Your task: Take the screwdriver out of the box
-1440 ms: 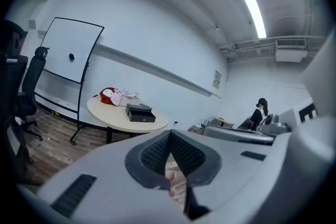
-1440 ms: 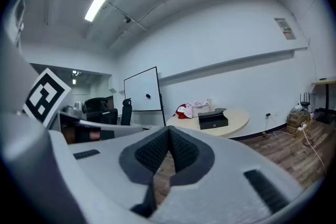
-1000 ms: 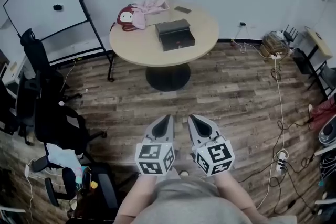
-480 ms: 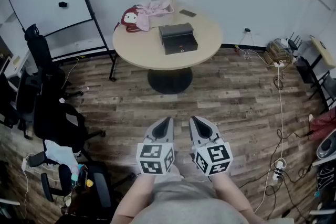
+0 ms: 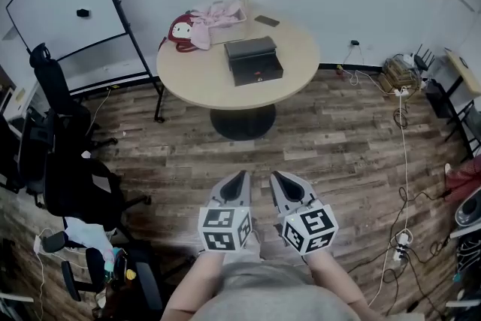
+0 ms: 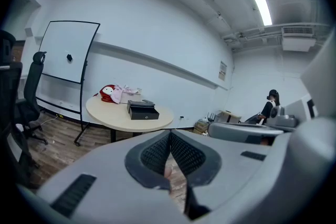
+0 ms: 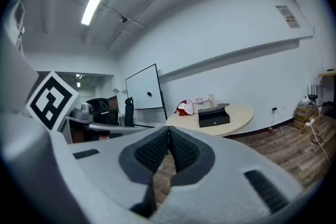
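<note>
A closed black box [image 5: 253,60] sits on the round beige table [image 5: 293,79] across the room; it also shows in the left gripper view as the black box [image 6: 143,110] and in the right gripper view as the black box [image 7: 213,116]. No screwdriver is visible. My left gripper [image 5: 240,177] and right gripper [image 5: 273,177] are held side by side over the wooden floor, far short of the table. Both point toward the table with their jaws shut and nothing between them.
A red and pink plush bundle [image 5: 199,20] and a dark flat item [image 5: 266,20] lie on the table's far side. A whiteboard on a stand [image 5: 64,0] is at the left, office chairs [image 5: 56,139] below it. Cables and a power strip [image 5: 402,237] trail along the right floor.
The view has shifted a little; the table and box sit slightly lower and larger in the head view. Both grippers stay shut and side by side.
</note>
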